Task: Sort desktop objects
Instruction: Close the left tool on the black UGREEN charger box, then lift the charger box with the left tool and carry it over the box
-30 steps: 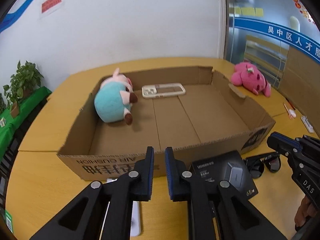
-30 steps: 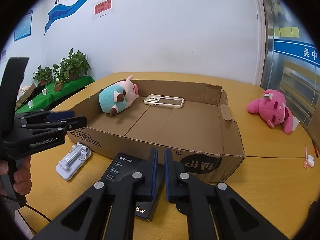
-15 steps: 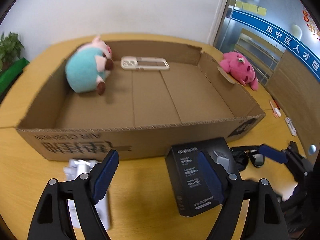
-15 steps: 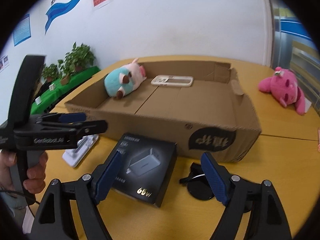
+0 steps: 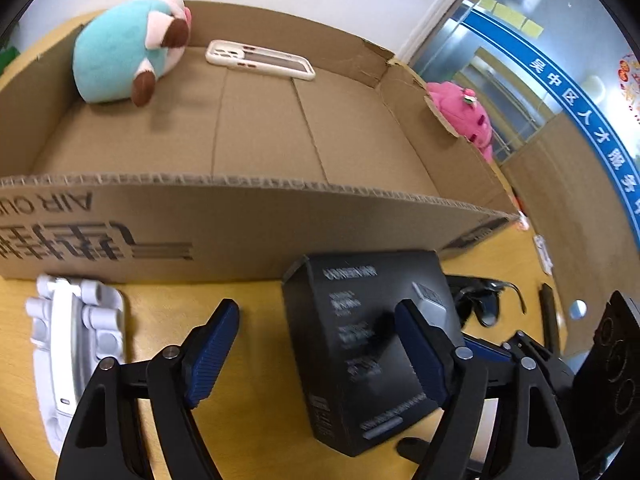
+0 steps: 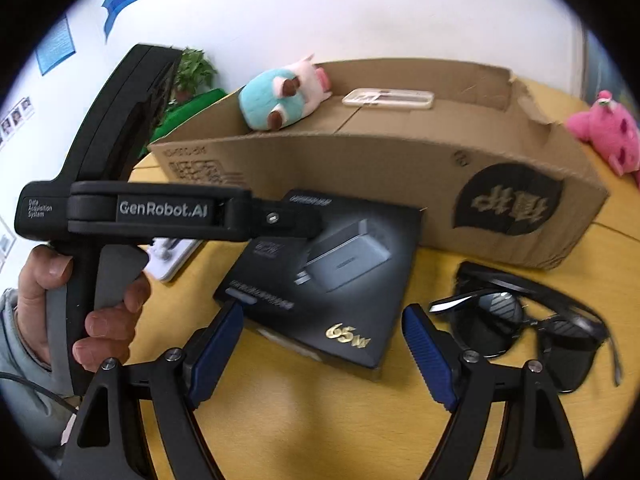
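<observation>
The left gripper has its jaws spread wide and is closing slightly; its ribbed blue pads stand on either side of the near left part of a black charger box, without pressing on it. The right gripper is also spread wide, pinching nothing, above the box's near corner. The box is smooth, glossy card, rectangular, printed with a grey charger and a gold "65W" mark. It lies flat on the yellow wood-grain table, just beside the front wall of a shallow corrugated cardboard box.

Inside the cardboard box, a soft teal and pink plush pig rests against the far left corner, near a flat cream phone case by the back wall. A pink plush toy lies on the table beyond the box's torn right wall, partly hidden by it in the left wrist view. Black plastic sunglasses lie folded to the right of the charger box. A white hinged plastic stand lies to its left; its lower end is cut off by the gripper arm, and its exact type probably cannot be told. Motion blur softens the small print on the charger box.
</observation>
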Tool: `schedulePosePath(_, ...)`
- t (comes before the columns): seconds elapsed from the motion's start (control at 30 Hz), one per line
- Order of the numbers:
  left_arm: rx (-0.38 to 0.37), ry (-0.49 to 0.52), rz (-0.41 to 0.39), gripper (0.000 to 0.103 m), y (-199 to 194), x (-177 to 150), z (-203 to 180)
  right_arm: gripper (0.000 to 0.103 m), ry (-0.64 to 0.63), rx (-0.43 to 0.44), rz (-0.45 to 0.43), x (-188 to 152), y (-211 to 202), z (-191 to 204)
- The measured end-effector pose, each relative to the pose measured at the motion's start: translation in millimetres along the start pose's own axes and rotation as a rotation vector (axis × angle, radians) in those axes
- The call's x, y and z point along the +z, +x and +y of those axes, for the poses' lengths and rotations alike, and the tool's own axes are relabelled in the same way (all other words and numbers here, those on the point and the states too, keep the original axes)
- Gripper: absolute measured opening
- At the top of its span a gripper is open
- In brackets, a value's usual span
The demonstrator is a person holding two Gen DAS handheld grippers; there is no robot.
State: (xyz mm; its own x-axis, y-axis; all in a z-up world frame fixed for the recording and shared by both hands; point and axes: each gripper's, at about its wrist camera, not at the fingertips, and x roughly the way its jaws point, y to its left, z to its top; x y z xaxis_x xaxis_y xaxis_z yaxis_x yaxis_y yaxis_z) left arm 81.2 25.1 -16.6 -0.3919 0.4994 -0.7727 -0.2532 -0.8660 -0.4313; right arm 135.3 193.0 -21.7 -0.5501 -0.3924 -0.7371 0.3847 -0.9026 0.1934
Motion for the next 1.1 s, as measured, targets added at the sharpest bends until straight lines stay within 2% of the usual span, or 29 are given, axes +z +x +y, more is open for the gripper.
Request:
schedulePosePath(0.07, -0.029, -0.004, 0.005, 0.076, -3, -6, 3, 0.084, -0.007, 0.046, 0.000, -2, -2, 4)
schedulePosePath(0.2, -0.047, 0.009, 0.022, 0.075, -11, -16, 5, 0.084, -0.035, 0.096, -0.015, -7, -9, 8)
schedulePosePath(0.33, -0.041, 0.045, 0.026, 0.076, -16, -24, -1, 0.084, -0.070, 0.054, -0.006, -9, -6, 7)
schedulePosePath(0.47, -0.014, 0.057, 0.028, 0.076, -11, -11, -4, 0.084, -0.103, 0.048, -0.019, -4, -4, 10)
schedulePosePath(0.63, -0.061, 0.031, 0.044, 0.078, 4, -4, -2, 0.084, -0.134, -0.015, 0.000, 0, 6, 16)
schedulePosePath(0.8, -0.081, -0.017, 0.024, 0.078, 3, -12, 3, 0.084, -0.103, 0.001, -0.023, 0, 5, 9)
schedulePosePath(1.1, -0.021, 0.052, 0.012, 0.076, -13, -30, -14, 0.083, -0.110, 0.008, -0.018, 1, 1, 14)
